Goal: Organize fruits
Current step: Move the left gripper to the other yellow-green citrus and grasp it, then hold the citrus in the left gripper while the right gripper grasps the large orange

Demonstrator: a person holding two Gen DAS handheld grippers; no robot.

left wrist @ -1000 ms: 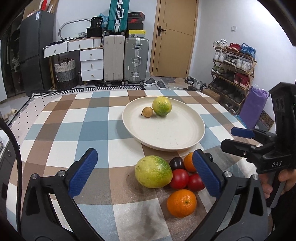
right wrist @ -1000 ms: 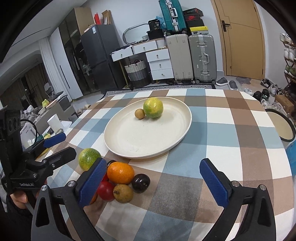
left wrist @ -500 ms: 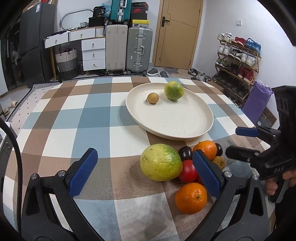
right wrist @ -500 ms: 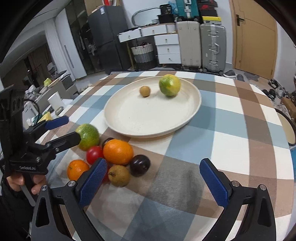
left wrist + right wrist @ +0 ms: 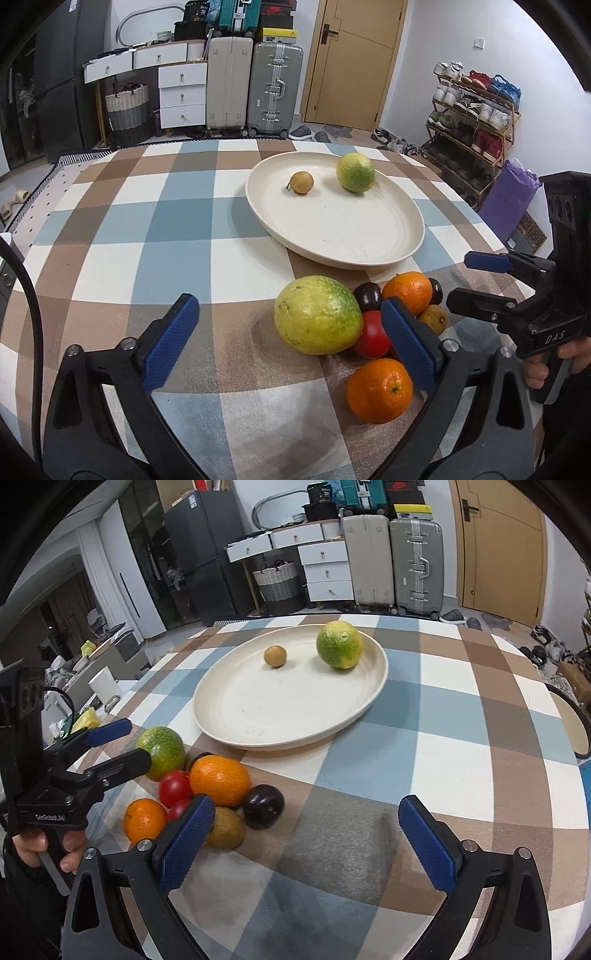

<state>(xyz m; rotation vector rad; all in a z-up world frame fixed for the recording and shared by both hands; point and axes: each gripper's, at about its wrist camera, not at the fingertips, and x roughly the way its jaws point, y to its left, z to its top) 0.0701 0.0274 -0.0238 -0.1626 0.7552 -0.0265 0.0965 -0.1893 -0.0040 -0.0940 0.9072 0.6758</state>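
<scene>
Both wrist cameras look steeply down, close over the checked table (image 5: 110,236). Each frames the plate (image 5: 413,236) upper centre; left view shows fruit pile (image 5: 369,325) lower right, right view lower left.

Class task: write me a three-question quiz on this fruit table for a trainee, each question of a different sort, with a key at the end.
1. True or false: the plate already holds two fruits, a green citrus fruit and a small brown fruit.
2. Multiple choice: where does the large yellow-green fruit lie? A) on the plate; B) on the tablecloth, at the edge of the fruit pile; C) between shut jaws.
3. Fill in: the left gripper and the right gripper both have their jaws ____ and hold nothing.

Key: 1 true; 2 B; 3 open.
</scene>
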